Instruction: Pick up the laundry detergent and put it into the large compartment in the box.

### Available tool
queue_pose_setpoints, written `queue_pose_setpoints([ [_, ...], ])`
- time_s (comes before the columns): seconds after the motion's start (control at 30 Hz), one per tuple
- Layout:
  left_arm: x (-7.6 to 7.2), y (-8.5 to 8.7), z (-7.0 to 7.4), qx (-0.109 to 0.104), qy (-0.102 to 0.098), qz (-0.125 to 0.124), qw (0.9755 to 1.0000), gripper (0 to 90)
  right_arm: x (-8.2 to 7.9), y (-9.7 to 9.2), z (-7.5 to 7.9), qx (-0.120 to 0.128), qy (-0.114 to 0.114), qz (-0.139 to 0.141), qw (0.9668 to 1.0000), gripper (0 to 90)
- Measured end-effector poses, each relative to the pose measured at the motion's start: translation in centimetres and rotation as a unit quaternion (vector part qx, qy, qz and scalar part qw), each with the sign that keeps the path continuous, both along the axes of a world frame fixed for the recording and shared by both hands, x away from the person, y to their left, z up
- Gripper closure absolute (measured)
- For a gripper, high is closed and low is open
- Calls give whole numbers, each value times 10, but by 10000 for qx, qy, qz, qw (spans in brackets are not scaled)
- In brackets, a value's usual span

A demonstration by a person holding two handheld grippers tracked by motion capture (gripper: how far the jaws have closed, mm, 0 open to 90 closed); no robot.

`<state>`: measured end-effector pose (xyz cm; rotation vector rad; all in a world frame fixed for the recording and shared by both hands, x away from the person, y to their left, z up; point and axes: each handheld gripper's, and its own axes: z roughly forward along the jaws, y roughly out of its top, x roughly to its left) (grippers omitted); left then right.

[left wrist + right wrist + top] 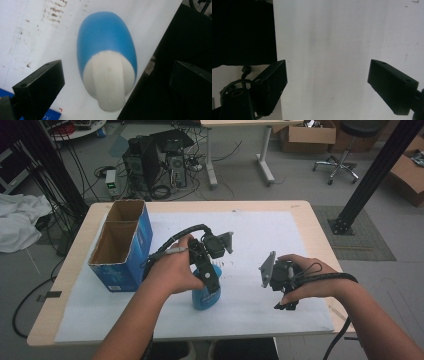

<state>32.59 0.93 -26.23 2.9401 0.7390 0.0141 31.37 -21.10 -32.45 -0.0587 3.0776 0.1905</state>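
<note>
Right now the big table [60, 310] has a white sheet [260, 245] over it, and everything else is easy to place from the blue cardboard box [122, 247] that stands on the sheet. Just beside that box, on the side toward the middle of the sheet, stands a blue bottle [206, 295] with a white cap [110, 80]. The left gripper [210, 270] hangs right over the bottle, pointing down at it. In the left gripper view its two black jaws are spread wide, one on each side of the cap, and neither one touches it, so this gripper holds nothing yet. The right gripper [282, 292] is much farther from the box, out past the bottle over bare sheet. Its jaws are spread wide too, with only white sheet between them. Here is what could go wrong, I think. The bottle looks tall and round, so if one jaw bumps the cap before the other, the bottle could tip over toward the box. The cap also looks smooth and rounded, so if the jaws close too high on it, they could slide off and the bottle would drop back.
</note>
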Motion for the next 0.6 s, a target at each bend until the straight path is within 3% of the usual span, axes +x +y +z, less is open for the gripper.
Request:
queue_pose_setpoints([
  [0.6, 8, -13, -24, 122, 148, -14, 9998, 1, 0, -4, -1, 26, 24, -53, 10000, 160],
])
